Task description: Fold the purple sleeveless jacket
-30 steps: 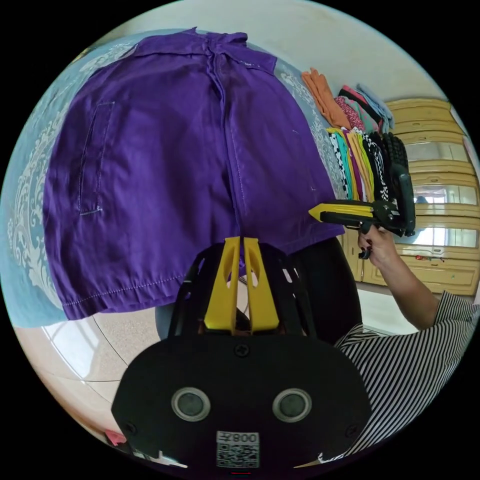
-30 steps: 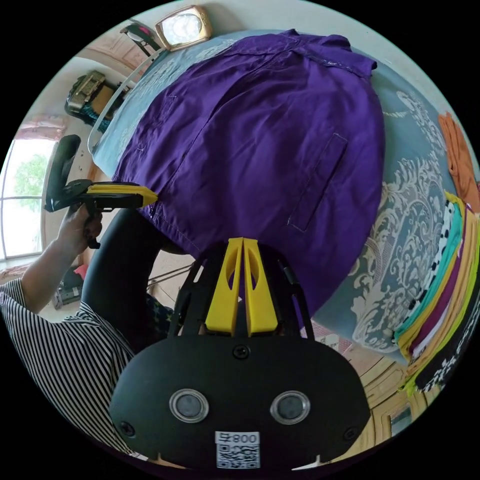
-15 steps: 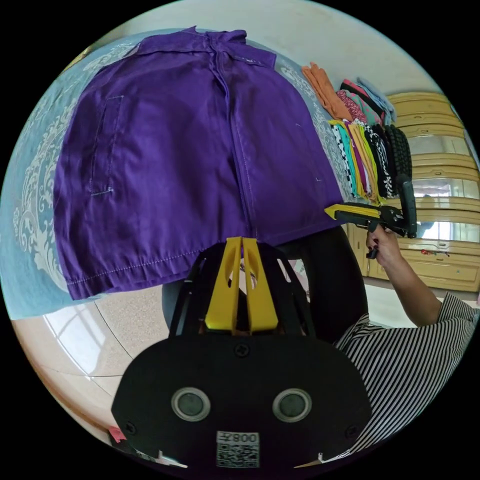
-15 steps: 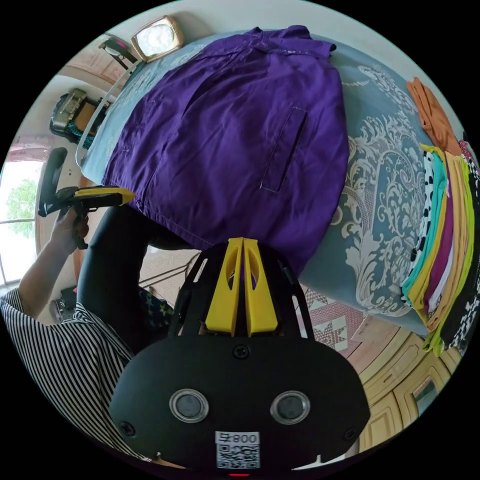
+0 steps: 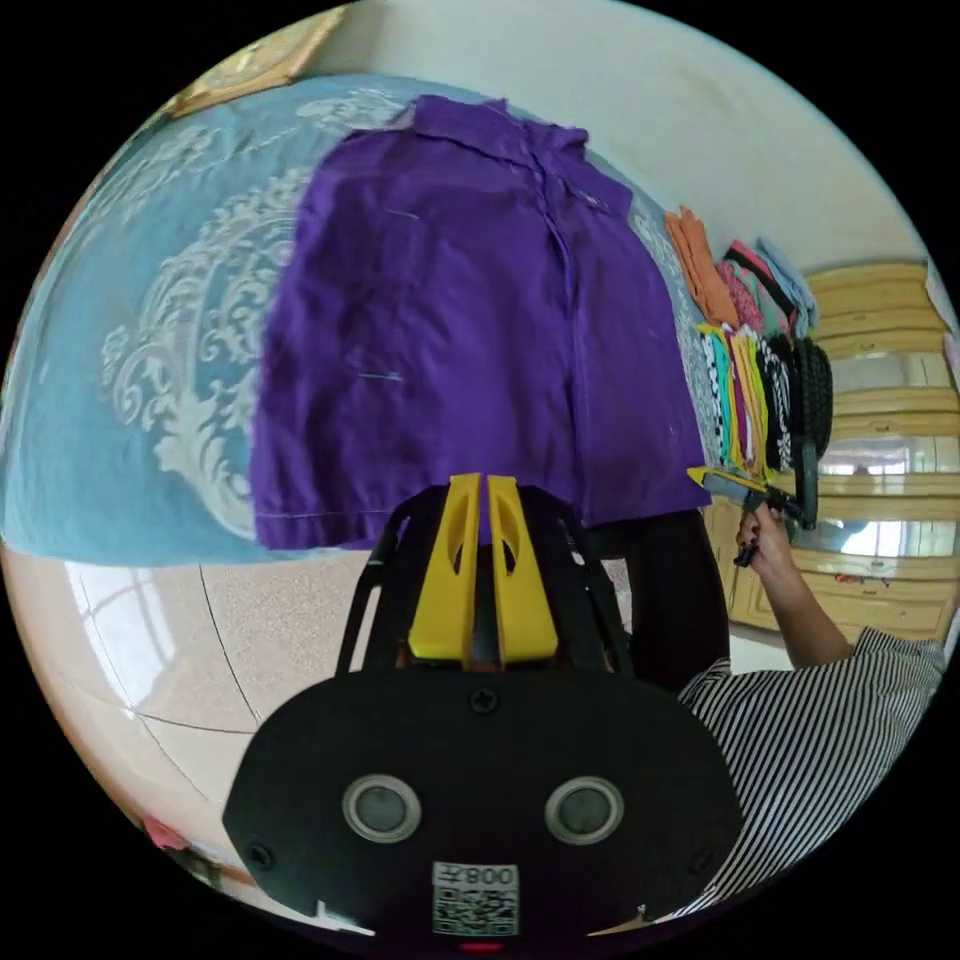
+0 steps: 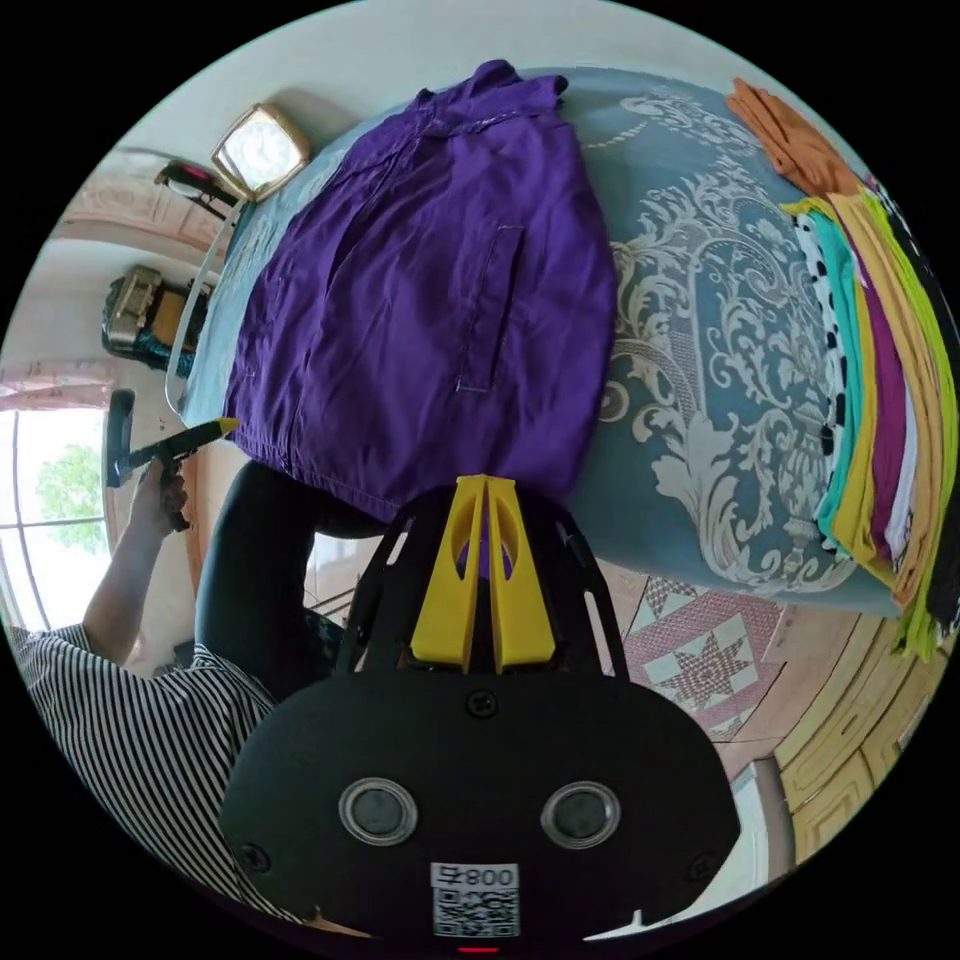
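Jacket (image 5: 450, 340) flat on bed (image 5: 130, 400), hem at near edge; likely soft, light. Take hem corners. Left gripper (image 5: 478, 490), right gripper (image 6: 485, 492) clenched, empty.

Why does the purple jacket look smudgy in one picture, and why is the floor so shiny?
In the left gripper view the purple jacket is smeared by motion blur, and window light glares off the floor. In the right gripper view the jacket's stitching is sharp, and the window is washed out bright.
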